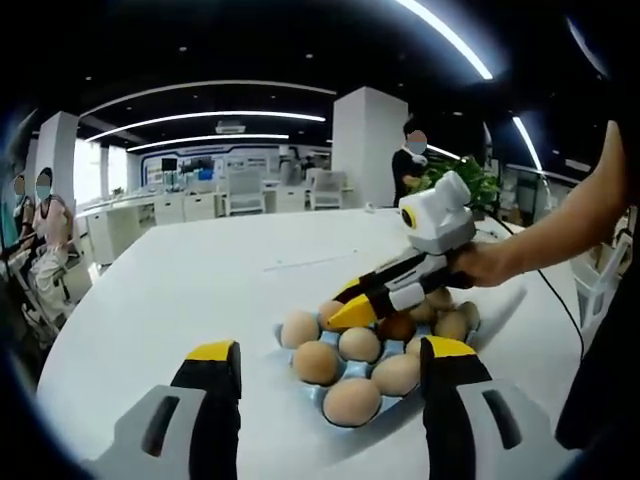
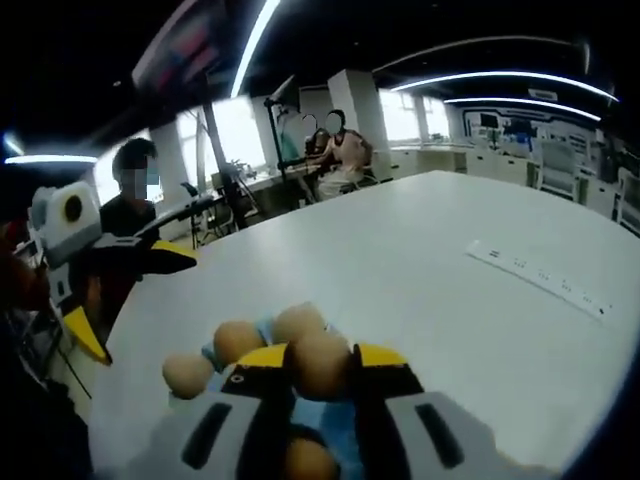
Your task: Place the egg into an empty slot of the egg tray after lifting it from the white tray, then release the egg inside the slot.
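Observation:
A pale blue egg tray (image 1: pixel 312 396) lies on the white table (image 1: pixel 180 290) with several brown eggs (image 1: pixel 352 400) in its slots. My right gripper (image 1: pixel 345 306), held by a hand, reaches in from the right just above the tray's far eggs. From its own view, the right gripper (image 2: pixel 322 362) is shut on a brown egg (image 2: pixel 320 366) directly over the blue tray (image 2: pixel 322 418), with other eggs (image 2: pixel 237 342) beyond it. My left gripper (image 1: pixel 330 350) stands open on the near side of the tray, holding nothing. The left gripper (image 2: pixel 125 298) also appears at the left, jaws apart.
A white power strip (image 2: pixel 536 271) lies on the table beyond the tray. People sit at the room's edge (image 2: pixel 340 150) and one stands by a pillar (image 1: pixel 408 165). A green plant (image 1: pixel 470 178) stands behind the arm. Bare tabletop spreads left of the tray (image 1: pixel 150 320).

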### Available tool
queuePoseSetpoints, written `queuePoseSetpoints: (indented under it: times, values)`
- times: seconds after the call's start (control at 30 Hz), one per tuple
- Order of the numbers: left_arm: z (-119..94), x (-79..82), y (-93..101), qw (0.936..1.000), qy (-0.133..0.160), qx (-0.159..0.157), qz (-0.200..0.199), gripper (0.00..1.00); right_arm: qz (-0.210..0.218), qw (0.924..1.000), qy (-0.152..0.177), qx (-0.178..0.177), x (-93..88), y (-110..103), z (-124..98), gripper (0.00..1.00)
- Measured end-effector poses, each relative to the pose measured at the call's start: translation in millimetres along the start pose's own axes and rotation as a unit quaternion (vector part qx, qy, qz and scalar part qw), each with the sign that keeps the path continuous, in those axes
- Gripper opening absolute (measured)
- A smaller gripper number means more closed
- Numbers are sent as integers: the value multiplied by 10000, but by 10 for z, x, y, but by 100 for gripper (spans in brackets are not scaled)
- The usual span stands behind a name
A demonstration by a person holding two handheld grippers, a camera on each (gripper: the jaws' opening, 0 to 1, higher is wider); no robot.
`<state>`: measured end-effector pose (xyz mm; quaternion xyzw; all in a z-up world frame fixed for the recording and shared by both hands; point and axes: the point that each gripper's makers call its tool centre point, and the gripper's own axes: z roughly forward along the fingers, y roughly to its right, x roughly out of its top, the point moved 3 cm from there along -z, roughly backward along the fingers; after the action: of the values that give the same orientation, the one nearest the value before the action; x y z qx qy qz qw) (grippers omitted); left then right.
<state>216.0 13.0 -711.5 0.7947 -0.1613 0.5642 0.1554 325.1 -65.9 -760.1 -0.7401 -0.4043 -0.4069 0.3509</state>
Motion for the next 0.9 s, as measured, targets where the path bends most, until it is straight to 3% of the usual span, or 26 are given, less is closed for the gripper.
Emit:
queuePoseSetpoints:
  times: [0.77,0.9]
  values:
    - [-12,46,24,10000,18,-21,63,74,80,9999,-68,-62,-4,0,6,25]
    - [-19,64,21,10000,28,-2,77,74,98,9997,181,-148,20,-6,-119,26]
